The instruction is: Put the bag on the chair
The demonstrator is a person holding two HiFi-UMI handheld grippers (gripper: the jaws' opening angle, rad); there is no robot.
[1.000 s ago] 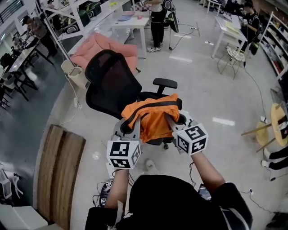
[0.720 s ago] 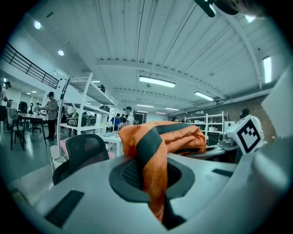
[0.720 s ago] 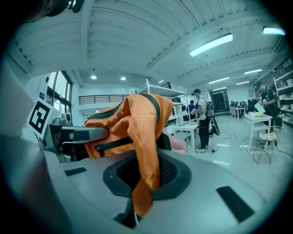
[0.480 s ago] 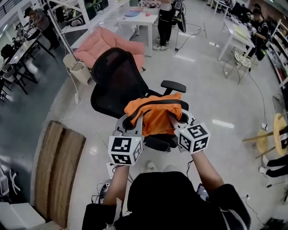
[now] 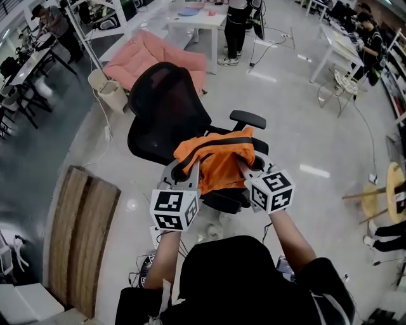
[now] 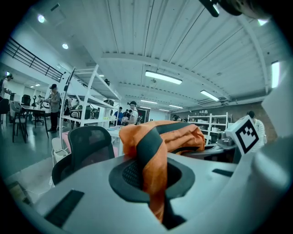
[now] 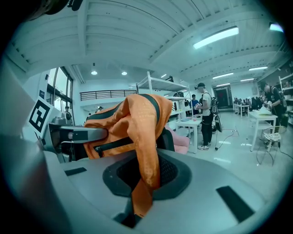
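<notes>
Plainly, the left gripper point(image 6: 158, 212) has its jaws pressed together on a fold of the orange bag point(image 6: 153, 155), and the cloth runs up out of the narrow slit between them. The right gripper point(image 7: 133, 211) does likewise: its jaws pinch another fold of the bag point(image 7: 137, 123), with a tongue of orange hanging below the pinch. In the head view the left gripper point(image 5: 192, 170) and right gripper point(image 5: 246, 170) hold opposite sides of the bag point(image 5: 219, 162), which hangs bunched between them, dark stripes across the orange. It is over the seat of the black chair point(image 5: 166, 108); whether it touches the seat cannot be told. The chair's mesh back stands beyond the bag, and an armrest point(image 5: 247, 119) shows at the right. Past the chair are a pink sofa point(image 5: 149, 57) and a white table point(image 5: 196, 18). A wooden board point(image 5: 82, 241) lies on the floor at the left.
</notes>
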